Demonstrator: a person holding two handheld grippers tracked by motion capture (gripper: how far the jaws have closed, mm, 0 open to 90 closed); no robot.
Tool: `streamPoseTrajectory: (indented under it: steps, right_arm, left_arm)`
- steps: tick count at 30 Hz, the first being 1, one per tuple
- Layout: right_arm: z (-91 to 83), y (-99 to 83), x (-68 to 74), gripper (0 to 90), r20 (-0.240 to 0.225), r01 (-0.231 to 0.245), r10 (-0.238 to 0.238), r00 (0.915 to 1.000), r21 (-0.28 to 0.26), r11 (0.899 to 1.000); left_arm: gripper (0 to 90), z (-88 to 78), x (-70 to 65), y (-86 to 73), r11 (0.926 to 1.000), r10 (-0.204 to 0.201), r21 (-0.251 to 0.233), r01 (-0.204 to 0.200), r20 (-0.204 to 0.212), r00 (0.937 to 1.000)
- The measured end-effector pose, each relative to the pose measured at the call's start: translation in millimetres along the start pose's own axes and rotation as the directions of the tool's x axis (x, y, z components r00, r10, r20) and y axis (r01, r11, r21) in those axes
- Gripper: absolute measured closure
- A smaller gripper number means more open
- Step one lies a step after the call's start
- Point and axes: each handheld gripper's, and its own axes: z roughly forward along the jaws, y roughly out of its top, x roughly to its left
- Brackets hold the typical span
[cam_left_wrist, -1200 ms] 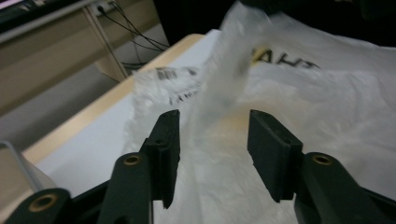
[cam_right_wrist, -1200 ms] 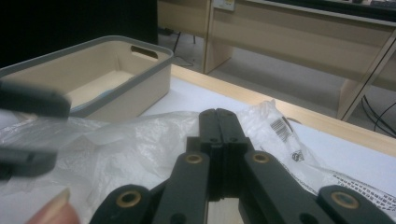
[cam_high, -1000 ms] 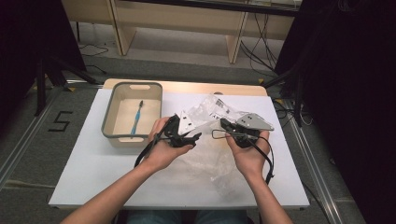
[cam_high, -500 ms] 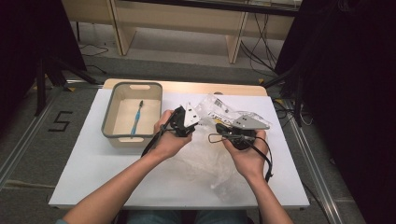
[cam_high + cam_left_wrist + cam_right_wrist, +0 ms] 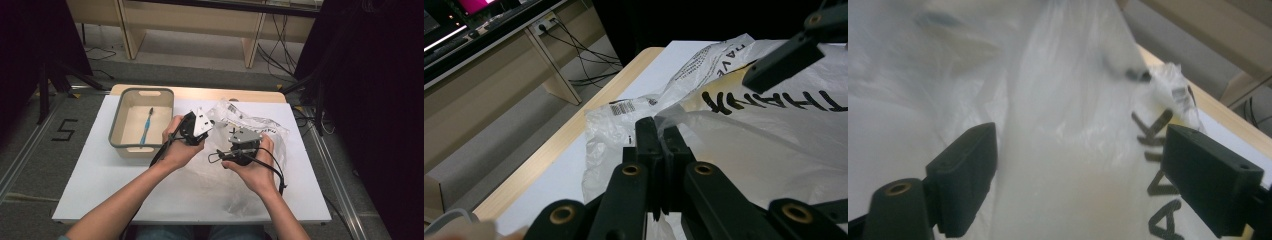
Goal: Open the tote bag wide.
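We read the step in hand as opening up the plastic bag [image 5: 250,131], which lies crumpled on the white table [image 5: 100,180] just right of frame centre in the high view. The left hand-held gripper [image 5: 657,131] is clenched on a fold of the bag's edge; in the left gripper view the thin film sits pinched between the two black jaws. The right hand-held gripper [image 5: 1078,185] stands released, its jaws having just been opening wide, with bag film between them but no pad pressing on it.

Judgement: the next move calls for the right hand-held gripper to close on the opposite layer of film, then for the two to draw apart and spread the mouth. The film is slippery and bunched, so catching one layer alone looks delicate.

Edges and room: the grey bin [image 5: 117,145] holding a blue toothbrush [image 5: 146,126] sits in the upper left part of the table, near the left hand [image 5: 176,147]. The bag's far end lies near the wooden back edge of the table. Bare table shows in the lower left and along the bottom of the frame, which gives room to pull toward the person.
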Motion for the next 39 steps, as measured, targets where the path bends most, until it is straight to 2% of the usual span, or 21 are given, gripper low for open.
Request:
streamPoseTrajectory:
  steps: [1, 2, 3, 5, 8, 11, 17, 22, 26, 28, 32, 37, 39]
  right_arm:
    - [0.8, -1.5, 0.5, 27.9, 0.015, -0.001, 0.001, 0.9999, 0.010, 1.000]
    - [-0.2, -3.0, -1.4, 51.3, 0.032, -0.002, 0.002, 0.9995, 0.011, 1.000]
    - [-0.2, -3.0, -1.4, 51.3, 0.032, -0.002, 0.002, 0.9995, 0.011, 1.000]
    - [-3.4, -3.1, -3.7, 72.8, 0.025, -0.035, 0.035, 0.9991, -0.018, 0.999]
    - [-9.6, -2.7, -6.5, 88.9, 0.051, -0.065, 0.067, 0.9964, -0.050, 0.997]
    - [-14.7, -1.4, -7.2, 90.0, 0.062, -0.092, 0.097, 0.9933, -0.087, 0.992]
    - [-25.5, 3.8, -5.0, 90.0, 0.106, -0.087, 0.103, 0.9890, -0.143, 0.986]
    - [-28.0, 6.4, -3.2, 90.0, 0.118, -0.095, 0.113, 0.9865, -0.151, 0.984]
    - [-25.6, 3.9, -4.8, 90.0, 0.111, -0.107, 0.124, 0.9860, -0.146, 0.984]
    - [-25.6, 3.3, -6.2, 90.0, 0.105, -0.120, 0.136, 0.9851, -0.144, 0.982]
    - [-24.9, 2.4, -8.4, 90.0, 0.104, -0.136, 0.153, 0.9829, -0.148, 0.980]
    - [-23.5, 1.0, -9.2, 90.0, 0.099, -0.147, 0.162, 0.9818, -0.143, 0.979]
    - [-23.2, 0.8, -9.2, 90.0, 0.099, -0.149, 0.163, 0.9816, -0.139, 0.979]
  left_arm:
    - [89.2, 0.1, 0.0, -0.2, 1.0000, 0.003, 0.002, -0.003, 0.002, 1.0000]
    - [89.1, 0.4, -0.3, -0.6, 1.0000, 0.003, 0.003, -0.003, 0.003, 1.0000]
    - [89.1, 0.7, -0.3, -1.0, 1.0000, 0.008, 0.006, -0.008, 0.005, 1.0000]
    - [89.0, 0.9, -1.1, -1.9, 0.9999, 0.009, 0.010, -0.009, 0.011, 0.9999]
    - [87.2, 0.8, -2.4, -3.5, 0.9999, 0.009, 0.011, -0.010, 0.019, 0.9998]
    - [85.2, 0.3, -2.9, -4.7, 1.0000, -0.003, 0.009, 0.003, 0.019, 0.9998]
    - [83.8, -0.4, -2.4, -4.9, 0.9999, -0.011, -0.007, 0.011, 0.019, 0.9998]
    - [79.7, -2.5, -3.2, -5.1, 0.9997, -0.023, -0.011, 0.023, 0.024, 0.9995]
    - [66.6, -11.1, -6.5, -7.4, 0.9986, -0.051, -0.013, 0.051, 0.026, 0.9983]
    - [56.4, -15.7, -7.7, -10.5, 0.9980, -0.061, 0.021, 0.060, 0.041, 0.9973]
    - [39.7, -27.5, -9.7, -21.9, 0.9916, -0.123, 0.048, 0.120, 0.071, 0.9899]
    - [32.1, -45.8, -9.8, -41.6, 0.9814, -0.189, 0.057, 0.184, 0.102, 0.9767]
    - [30.6, -52.9, -9.0, -50.4, 0.9755, -0.218, 0.056, 0.213, 0.100, 0.9709]
